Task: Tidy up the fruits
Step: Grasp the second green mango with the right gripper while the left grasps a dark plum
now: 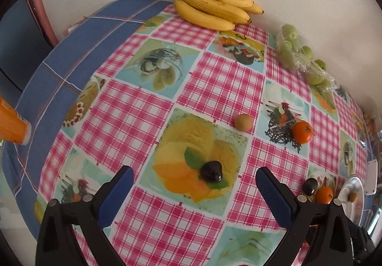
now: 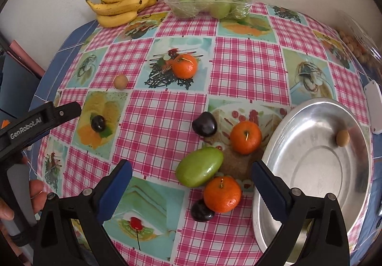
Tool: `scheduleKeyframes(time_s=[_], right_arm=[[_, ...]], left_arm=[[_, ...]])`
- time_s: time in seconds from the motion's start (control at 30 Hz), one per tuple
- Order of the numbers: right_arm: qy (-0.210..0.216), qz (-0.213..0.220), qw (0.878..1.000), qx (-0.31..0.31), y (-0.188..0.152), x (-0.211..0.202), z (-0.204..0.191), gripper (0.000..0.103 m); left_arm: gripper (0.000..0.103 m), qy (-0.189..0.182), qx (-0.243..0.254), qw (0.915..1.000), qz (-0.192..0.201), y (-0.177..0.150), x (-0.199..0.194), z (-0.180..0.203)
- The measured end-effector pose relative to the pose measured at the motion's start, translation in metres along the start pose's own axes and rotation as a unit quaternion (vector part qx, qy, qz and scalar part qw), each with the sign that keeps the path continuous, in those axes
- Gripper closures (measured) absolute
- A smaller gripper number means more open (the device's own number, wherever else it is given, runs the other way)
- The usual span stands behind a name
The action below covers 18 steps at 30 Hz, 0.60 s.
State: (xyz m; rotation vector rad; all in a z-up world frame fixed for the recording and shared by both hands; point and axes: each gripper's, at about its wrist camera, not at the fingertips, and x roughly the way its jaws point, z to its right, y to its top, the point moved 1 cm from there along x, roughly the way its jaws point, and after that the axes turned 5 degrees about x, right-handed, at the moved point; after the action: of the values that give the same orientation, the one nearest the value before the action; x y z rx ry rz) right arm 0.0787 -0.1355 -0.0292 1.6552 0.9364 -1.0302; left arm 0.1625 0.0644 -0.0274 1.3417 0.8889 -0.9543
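Fruits scattered over the checked tablecloth (image 2: 167, 108), none gripped. Right gripper (image 2: 191, 184) spread wide, empty, straddling an orange (image 2: 222, 194) with a green mango (image 2: 199, 166) at 12 o'clock. Metal bowl (image 2: 298, 122) at 3 o'clock, touching the right finger, holding one small brown fruit (image 2: 342, 138). Left gripper (image 1: 194, 184) equally wide, dark plum (image 1: 211, 171) just ahead; bare cloth beyond toward bananas (image 1: 210, 3) at the wall edge.

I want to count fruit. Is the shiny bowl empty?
Not empty. The metal bowl holds one small brown fruit near its far rim; the rest is bare.
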Motion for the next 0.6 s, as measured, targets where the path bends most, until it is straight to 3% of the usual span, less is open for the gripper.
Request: scheduleKeyframes(time_s=[0.23, 0.3, 0.37, 0.6], right_arm=[[0.004, -0.022, 1.000, 0.013, 0.001, 0.012, 0.004, 0.003], [0.002, -0.026, 1.000, 0.010, 0.000, 0.015, 0.002, 0.012], [0.002, -0.032, 0.999, 0.011, -0.001, 0.019, 0.002, 0.028], [-0.009, -0.045, 0.999, 0.029, -0.001, 0.034, 0.010, 0.044]], left_arm=[[0.000, -0.003, 0.020, 0.9993, -0.032, -0.002, 0.024, 0.006], [0.002, -0.008, 0.014, 0.9991, -0.038, -0.003, 0.029, 0.004], [0.006, -0.016, 0.010, 0.9989, -0.044, -0.004, 0.033, 0.003], [0.027, -0.043, 0.004, 0.9974, -0.058, -0.005, 0.045, 0.003]])
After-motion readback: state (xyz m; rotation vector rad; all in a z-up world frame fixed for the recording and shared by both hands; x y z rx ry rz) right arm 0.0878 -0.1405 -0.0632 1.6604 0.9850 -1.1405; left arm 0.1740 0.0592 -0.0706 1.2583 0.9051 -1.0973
